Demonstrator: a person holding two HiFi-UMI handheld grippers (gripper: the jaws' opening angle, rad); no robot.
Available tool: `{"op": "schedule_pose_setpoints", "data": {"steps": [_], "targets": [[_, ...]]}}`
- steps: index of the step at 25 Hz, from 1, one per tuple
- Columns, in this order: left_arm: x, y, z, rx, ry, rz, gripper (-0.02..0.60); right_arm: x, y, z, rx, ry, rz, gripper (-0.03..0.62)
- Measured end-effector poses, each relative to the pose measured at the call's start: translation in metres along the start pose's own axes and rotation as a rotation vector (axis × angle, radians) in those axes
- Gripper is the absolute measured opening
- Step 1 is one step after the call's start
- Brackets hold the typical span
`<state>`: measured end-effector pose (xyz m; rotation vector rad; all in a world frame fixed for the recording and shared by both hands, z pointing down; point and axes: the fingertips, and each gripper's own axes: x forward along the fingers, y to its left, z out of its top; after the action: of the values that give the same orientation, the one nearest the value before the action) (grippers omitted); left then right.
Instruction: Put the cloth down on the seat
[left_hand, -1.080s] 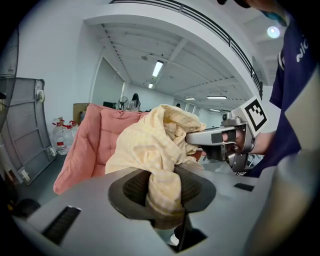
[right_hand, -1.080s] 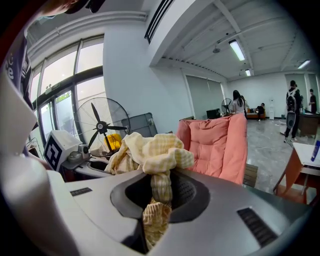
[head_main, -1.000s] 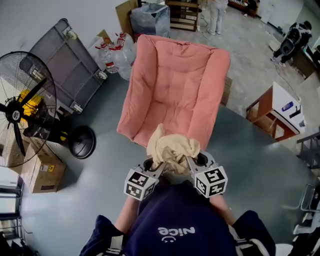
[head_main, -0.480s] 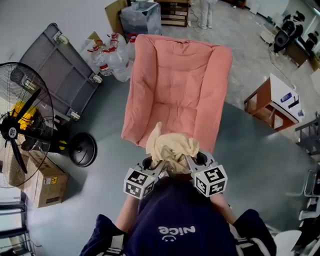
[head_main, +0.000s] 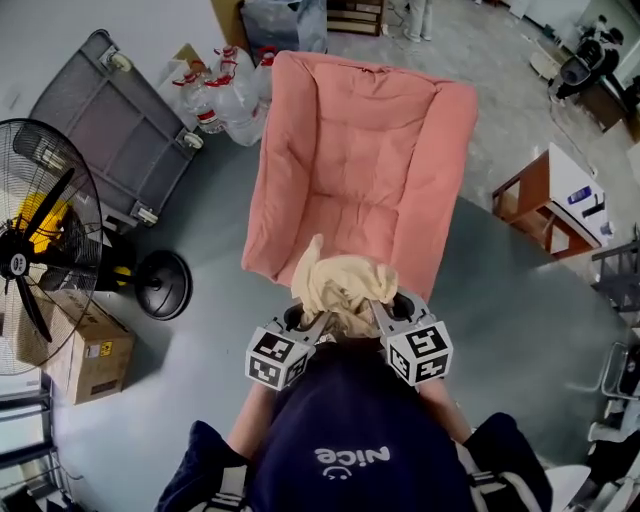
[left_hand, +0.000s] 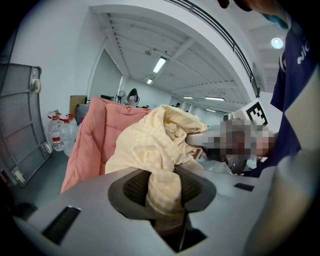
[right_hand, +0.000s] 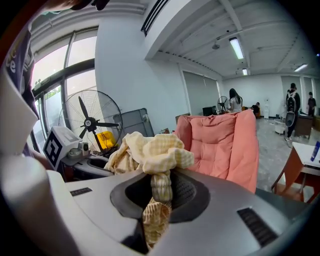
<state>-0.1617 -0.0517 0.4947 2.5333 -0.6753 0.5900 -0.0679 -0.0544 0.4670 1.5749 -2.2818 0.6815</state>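
Cloth (head_main: 340, 285) is held bunched at the seat's (head_main: 350, 190) front edge, pinched in the left gripper (head_main: 312, 328) and right gripper (head_main: 378, 316). Seat cushion is judged ahead and below, equally near both.

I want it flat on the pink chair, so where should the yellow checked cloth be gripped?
Probably at two separate bunches, as the left gripper and right gripper pinch the yellow checked cloth now, approaching the pink padded chair from its open front; the cloth's middle is crumpled between them.
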Motion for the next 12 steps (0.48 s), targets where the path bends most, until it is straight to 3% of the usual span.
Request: {"op": "schedule_pose_setpoints", "data": {"steps": [12], "targets": [[0.049, 0.056, 0.049, -0.004, 0.011, 0.032, 0.13, 0.071, -0.049, 0.046, -0.003, 0.024, 0.031, 0.078]]}}
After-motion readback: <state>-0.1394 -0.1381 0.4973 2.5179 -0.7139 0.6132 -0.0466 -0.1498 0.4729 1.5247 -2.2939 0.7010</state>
